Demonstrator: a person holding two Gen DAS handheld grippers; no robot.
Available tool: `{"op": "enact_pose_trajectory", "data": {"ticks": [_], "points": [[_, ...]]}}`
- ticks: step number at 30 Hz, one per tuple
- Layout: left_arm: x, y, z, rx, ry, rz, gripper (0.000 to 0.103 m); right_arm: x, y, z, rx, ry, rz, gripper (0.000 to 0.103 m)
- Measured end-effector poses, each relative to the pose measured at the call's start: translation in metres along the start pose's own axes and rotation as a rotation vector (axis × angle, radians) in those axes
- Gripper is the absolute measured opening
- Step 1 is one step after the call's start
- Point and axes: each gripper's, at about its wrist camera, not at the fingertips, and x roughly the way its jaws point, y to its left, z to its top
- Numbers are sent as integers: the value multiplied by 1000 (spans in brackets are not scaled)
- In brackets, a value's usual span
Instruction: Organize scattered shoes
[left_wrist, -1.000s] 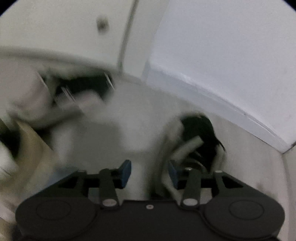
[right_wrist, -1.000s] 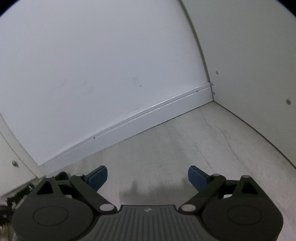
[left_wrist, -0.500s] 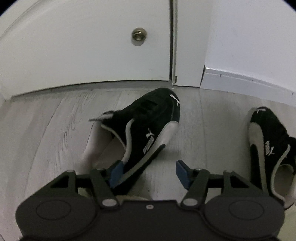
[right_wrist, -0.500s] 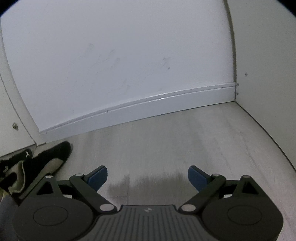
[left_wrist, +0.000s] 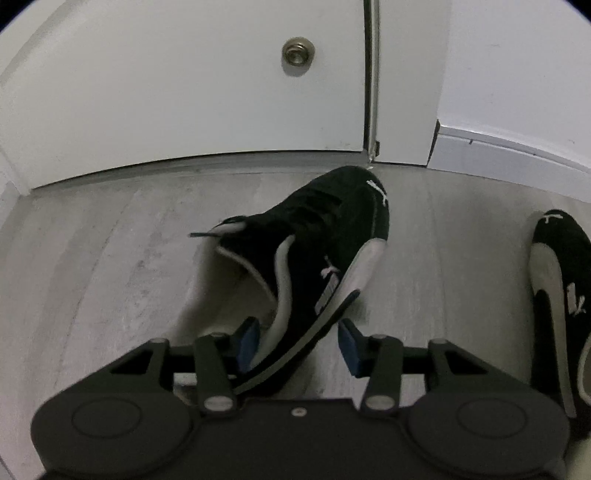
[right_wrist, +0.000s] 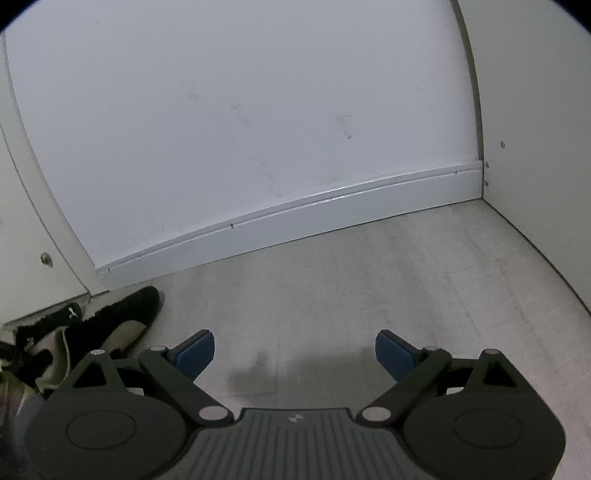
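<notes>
Both wrist views look steeply down, near the floor (right_wrist: 369, 280), sharing the sneakers (left_wrist: 317, 258).

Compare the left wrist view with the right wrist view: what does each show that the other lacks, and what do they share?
Only the left wrist view shows the left gripper, fingers around a tilted black sneaker without clamping it, and the door knob. Only the right wrist view shows the open right gripper over bare floor and a room corner. Both show black sneakers, grey floor and white skirting.

shoes: I count 2, both black with pale side stripes – tilted shoe (left_wrist: 325, 251) between my left fingers, second shoe (left_wrist: 561, 280) flat at right | my grippers: 2 – left gripper (left_wrist: 297, 341), right gripper (right_wrist: 295, 354) | door knob (left_wrist: 298, 55): 1
</notes>
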Motion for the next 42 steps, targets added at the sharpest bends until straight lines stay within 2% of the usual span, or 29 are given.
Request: {"op": "enact_pose_trajectory", "data": {"ticks": [1,3,9,10,13,16,22,27,28,29,30,32,35,36,38,39,41,42], "points": [[0,-1,2,-1,2,-6,37,0,0,0,3,-2,5,94],[-3,-1,4,-13,5,-33,28,0,0,1,14,-7,18,94],[-14,-31,9,30,-58,-88,18,3,0,-1,24,6,16,94],[-16,-36,10,27,-64,-110,17,3,0,-1,27,6,18,94],[-16,-63,20,-28,-21,-259,16,2,-1,0,43,2,26,94],[-20,-91,20,-20,-35,-295,17,1,-4,0,59,1,29,94],[-34,-122,5,11,-52,-352,16,-2,-8,2,104,-12,60,94],[-51,-130,-9,40,-70,-337,17,-6,-5,3,99,-27,74,95],[-58,-127,-11,19,-87,-343,20,-7,-4,2,93,-31,68,95],[-65,-123,-12,-2,-104,-348,29,-8,-2,2,84,-34,57,97],[-75,-116,-17,-37,-134,-363,43,-8,1,1,75,-36,48,99],[-102,-99,-29,-126,-211,-403,58,-9,9,1,60,-41,32,100],[-142,-75,-58,-162,-321,-432,63,-12,32,-2,13,-51,-21,100],[-152,-68,-67,-159,-351,-431,70,-12,39,-3,-1,-58,-47,100],[-170,-49,-99,-170,-412,-389,79,-17,70,-16,-43,-98,-154,100],[-175,-36,-123,-203,-446,-358,79,-17,79,-20,-45,-108,-172,100],[-172,-26,-153,-248,-471,-320,79,-16,104,-28,-32,-107,-159,100],[-165,-19,-171,-271,-456,-276,77,-13,120,-31,-34,-86,-114,100]]}}
